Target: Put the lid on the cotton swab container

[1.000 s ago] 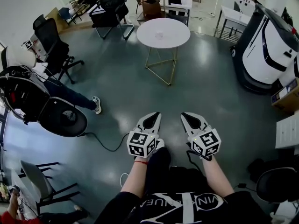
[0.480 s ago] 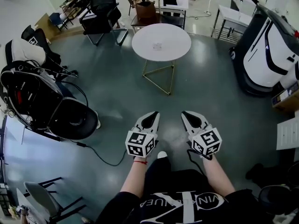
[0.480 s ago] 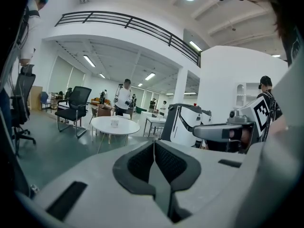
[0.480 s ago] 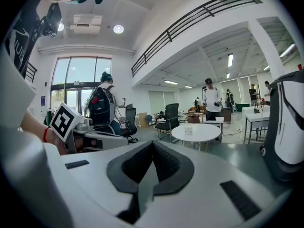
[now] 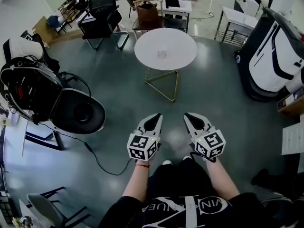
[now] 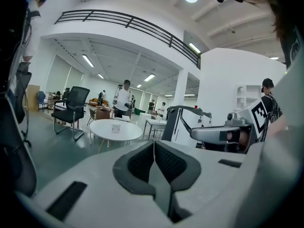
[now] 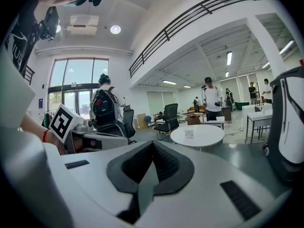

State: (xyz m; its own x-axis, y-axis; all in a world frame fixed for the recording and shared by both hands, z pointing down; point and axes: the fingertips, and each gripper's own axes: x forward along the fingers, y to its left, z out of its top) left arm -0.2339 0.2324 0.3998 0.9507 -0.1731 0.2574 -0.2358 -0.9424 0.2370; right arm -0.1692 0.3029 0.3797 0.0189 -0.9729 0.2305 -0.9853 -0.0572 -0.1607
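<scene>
1. Holding left hand-held gripper (image 5: 153, 119) clenched, pads pressing together, nothing between.
2. Holding right hand-held gripper (image 5: 192, 119) clenched too, pads meeting, gripping nothing.
3. Pointing both forward and slightly down, side by side, a gap between them, over the grey floor (image 5: 118, 89), just ahead of the person's black shirt (image 5: 187, 208).
4. Facing a round white tabletop (image 5: 183, 39) on thin gold legs, well apart from both hand-held grippers.
5. Sitting near the tabletop's middle: small clear container (image 5: 162, 54), the task's thing. Too small to tell whether a lid is on. Nothing touching it.
6. Standing beyond the tabletop: black office chair (image 5: 99, 18). Looming at right: white-and-black machine (image 5: 280, 56). Lying at left: black round-shelled gear (image 5: 78, 112), cable (image 5: 97, 156) trailing across the floor.
7. Standing far behind the tabletop in the left gripper view: person in white top (image 6: 124, 98).
</scene>
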